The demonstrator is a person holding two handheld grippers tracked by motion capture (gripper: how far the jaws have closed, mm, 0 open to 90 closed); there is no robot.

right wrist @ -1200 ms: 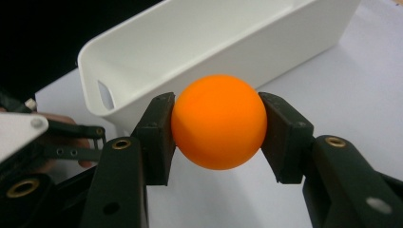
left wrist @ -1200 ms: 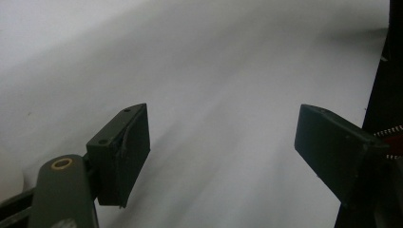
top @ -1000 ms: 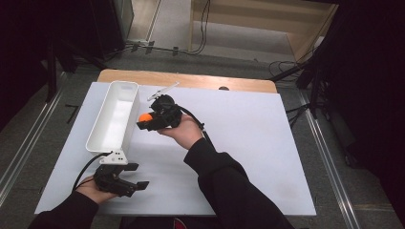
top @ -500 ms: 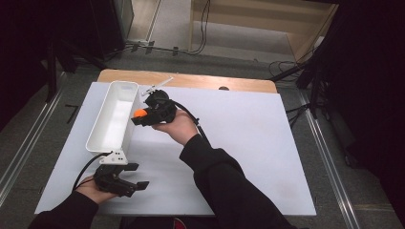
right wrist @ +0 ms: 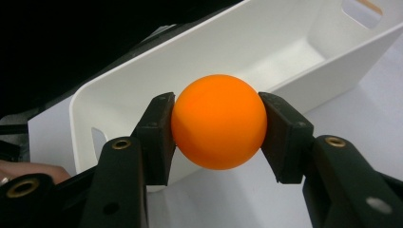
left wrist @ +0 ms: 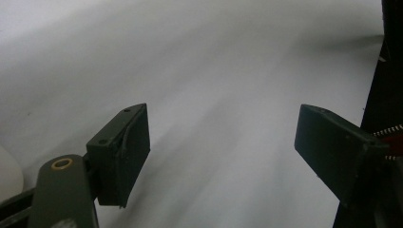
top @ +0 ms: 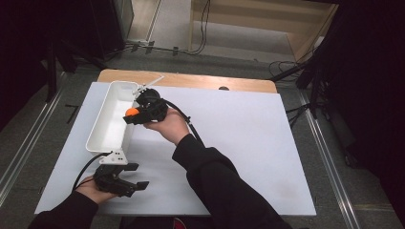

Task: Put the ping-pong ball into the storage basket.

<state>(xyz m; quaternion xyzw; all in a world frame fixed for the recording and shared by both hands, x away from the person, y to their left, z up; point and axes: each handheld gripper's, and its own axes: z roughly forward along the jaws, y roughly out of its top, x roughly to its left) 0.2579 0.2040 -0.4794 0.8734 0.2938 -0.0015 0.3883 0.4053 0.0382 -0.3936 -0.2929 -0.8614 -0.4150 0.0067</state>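
Orange ball (right wrist: 218, 128) pinched between right gripper (top: 135, 113) jaws, right arm reaching over white bin (top: 112, 119) rim. Left gripper (top: 134, 176) low near table edge, jaws spread, holding nothing.

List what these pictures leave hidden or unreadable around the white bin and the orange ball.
- High view: the round orange ball is mostly covered by the right gripper; whether it is over the bin's rim or beside it is unclear.
- Right gripper view: the ball and jaws block the middle of the long white plastic bin; its floor there is unseen.
- Left gripper view: a pale rounded shape is cut off by the left edge.
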